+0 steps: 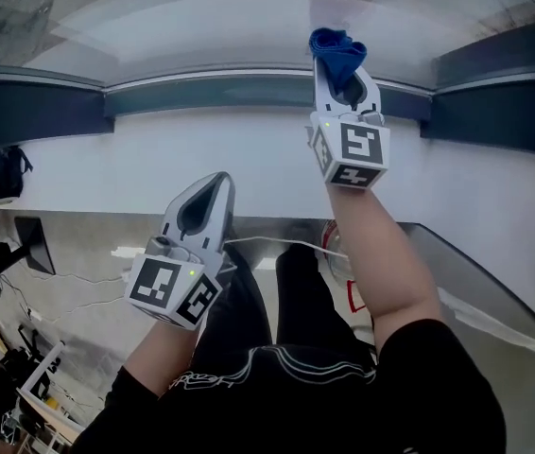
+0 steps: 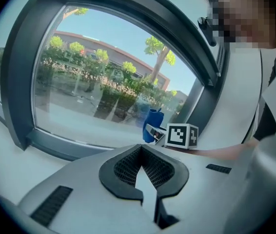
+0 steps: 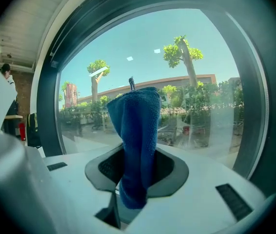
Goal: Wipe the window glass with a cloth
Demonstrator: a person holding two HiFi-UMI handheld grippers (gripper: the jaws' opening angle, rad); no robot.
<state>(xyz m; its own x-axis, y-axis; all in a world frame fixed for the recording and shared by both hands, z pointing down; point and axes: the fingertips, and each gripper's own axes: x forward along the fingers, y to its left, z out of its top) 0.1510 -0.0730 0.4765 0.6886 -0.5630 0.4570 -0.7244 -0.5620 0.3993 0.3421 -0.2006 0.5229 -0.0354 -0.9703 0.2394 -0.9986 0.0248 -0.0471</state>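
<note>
— One blue cloth [image 3: 135, 145] stood pinched in the right gripper [image 1: 339, 69], close to the window glass [image 3: 196, 72]. Touching?
— Couldn't tell (the pane looked hazy). The left gripper [image 1: 213, 189] hung low, closed on nothing. Most wiping seemed undone.

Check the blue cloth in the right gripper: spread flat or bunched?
Bunched. The blue cloth stands as an upright crumpled wad pinched between the fingers of the right gripper, not spread flat.
</note>
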